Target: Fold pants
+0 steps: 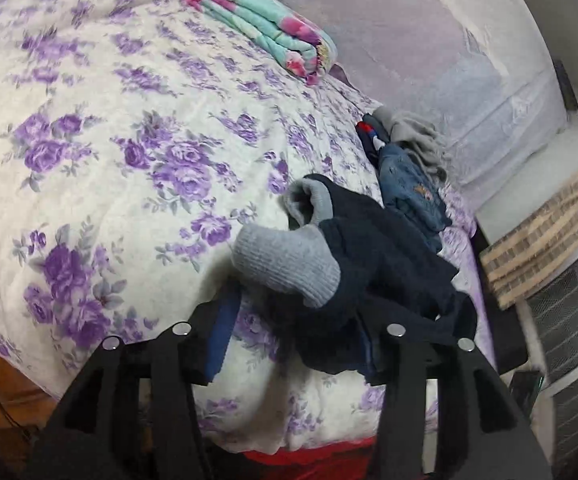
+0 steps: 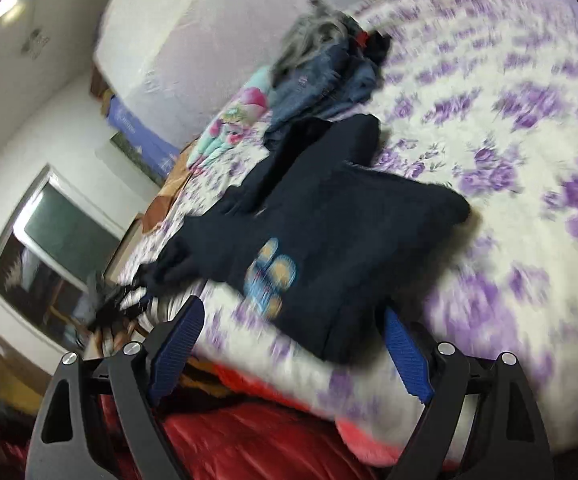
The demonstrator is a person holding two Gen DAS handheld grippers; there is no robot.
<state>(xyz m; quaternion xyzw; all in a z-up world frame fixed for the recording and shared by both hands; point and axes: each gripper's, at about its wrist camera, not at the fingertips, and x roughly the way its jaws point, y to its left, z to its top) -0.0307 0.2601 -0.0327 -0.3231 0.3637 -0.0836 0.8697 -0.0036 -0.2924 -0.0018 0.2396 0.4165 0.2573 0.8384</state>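
Lying on the flowery bed cover [image 1: 101, 128], the dark blue pants [image 1: 385, 264] sit near its front edge. They have gray cuffs [image 1: 289, 258] and a blue and yellow picture [image 2: 271, 276] on them. The left gripper [image 1: 293, 332] has its fingers partly apart; dark cloth hangs over one finger, but I cannot tell if they squeeze it. The right gripper [image 2: 297, 344] has its blue fingers [image 2: 407, 356] wide apart, with the pants' edge between them and not pinched. Behind the pants lies a pile of jeans [image 1: 409, 192] and gray cloth [image 1: 417, 140]. A folded blanket [image 1: 257, 20] rests at the far side of the bed cover.
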